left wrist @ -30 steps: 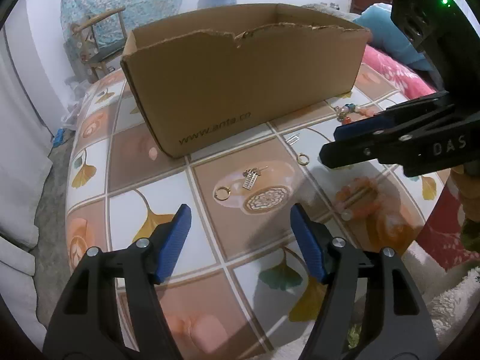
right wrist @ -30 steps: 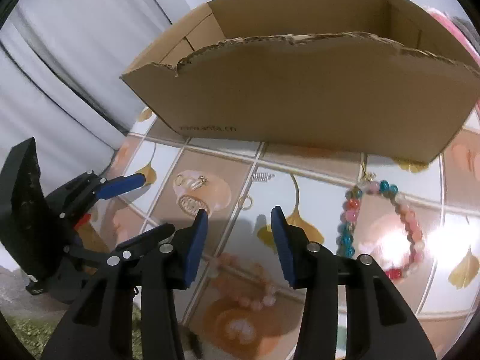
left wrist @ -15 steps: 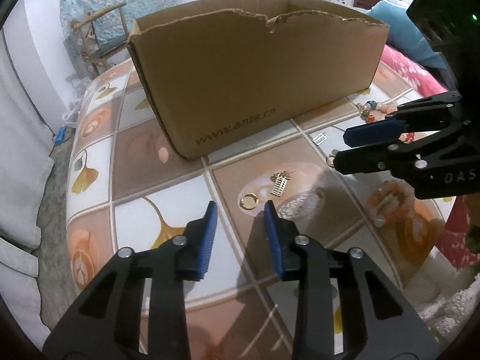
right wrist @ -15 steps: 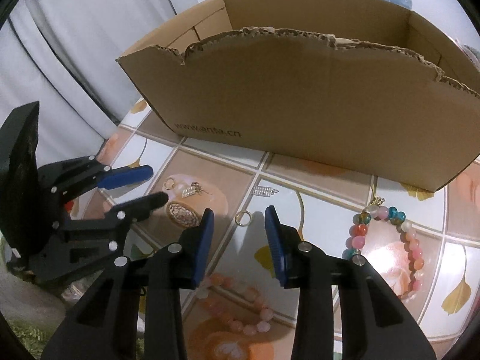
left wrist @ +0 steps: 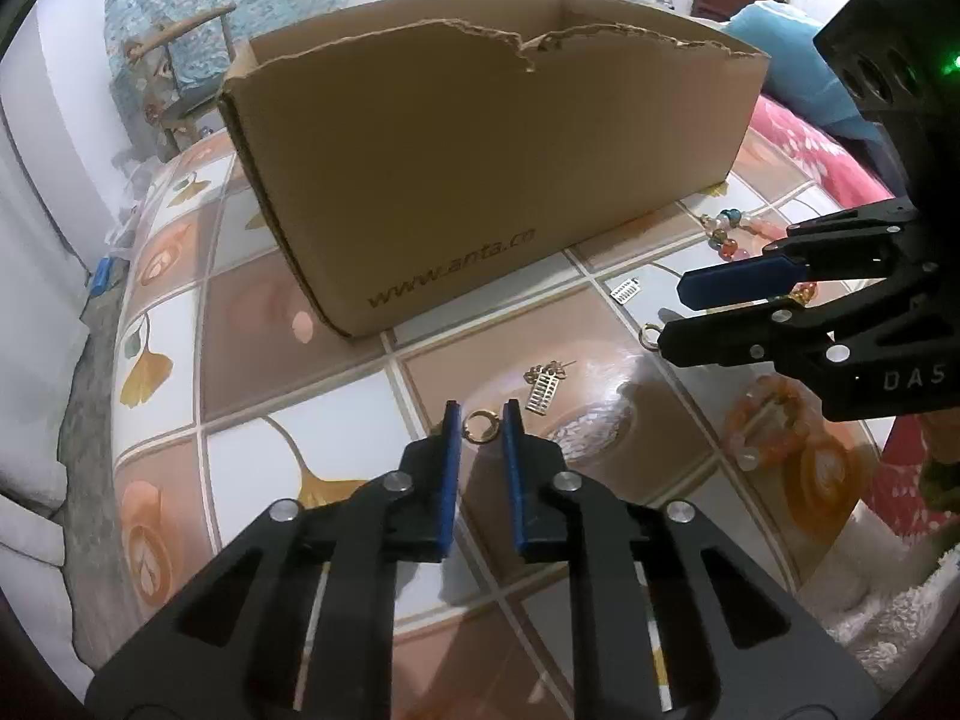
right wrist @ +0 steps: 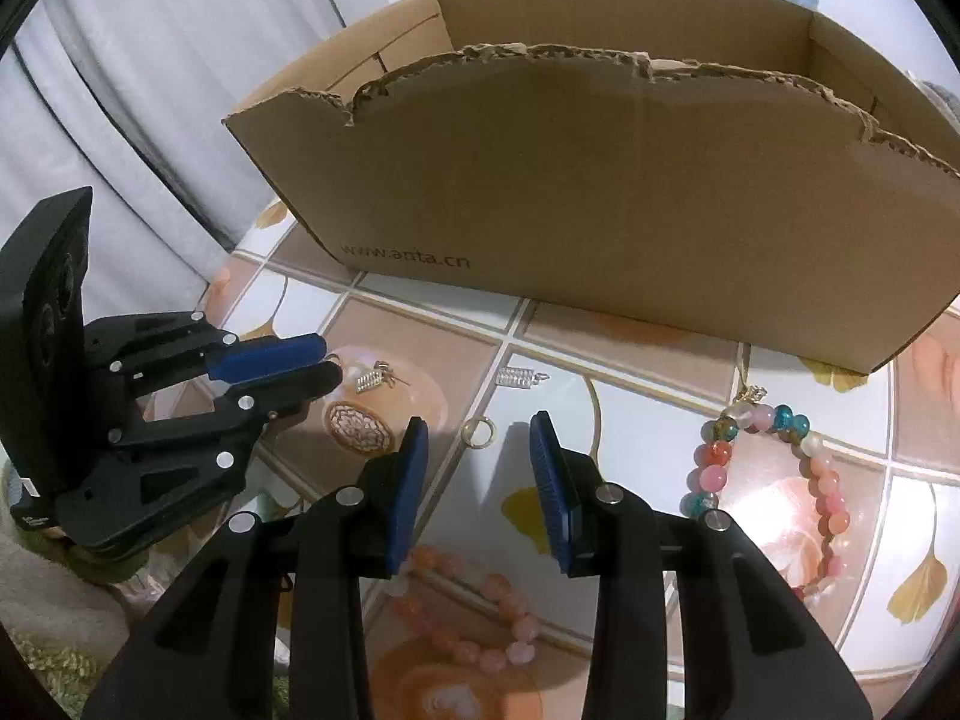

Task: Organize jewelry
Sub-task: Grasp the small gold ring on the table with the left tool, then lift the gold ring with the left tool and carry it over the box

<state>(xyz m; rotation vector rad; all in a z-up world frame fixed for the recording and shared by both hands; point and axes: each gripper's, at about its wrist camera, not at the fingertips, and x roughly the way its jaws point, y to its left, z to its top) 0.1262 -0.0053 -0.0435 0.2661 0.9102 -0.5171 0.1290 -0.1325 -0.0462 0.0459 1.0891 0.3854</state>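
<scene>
A small gold ring (left wrist: 480, 426) lies on the tiled table between the tips of my left gripper (left wrist: 482, 420), whose jaws stand narrowly open around it. A gold abacus charm (left wrist: 543, 389) lies just past it. A second gold ring (right wrist: 478, 432) lies just ahead of my right gripper (right wrist: 480, 438), which is open and empty. A silver charm (right wrist: 519, 377) lies beyond that ring. A multicoloured bead bracelet (right wrist: 786, 474) lies at the right, a pink bead bracelet (right wrist: 480, 612) under the right gripper. The open cardboard box (left wrist: 480, 180) stands behind.
The table top (left wrist: 252, 480) is a glossy tile pattern with ginkgo leaves. Its left edge drops off to the floor. A wooden chair (left wrist: 180, 78) and a patterned cloth stand behind the box. A pink and blue bedding pile (left wrist: 804, 120) lies at the right.
My left gripper has moved forward and narrowed its jaws around the small gold ring. My right gripper has moved closer to the second ring and opened a little wider.
</scene>
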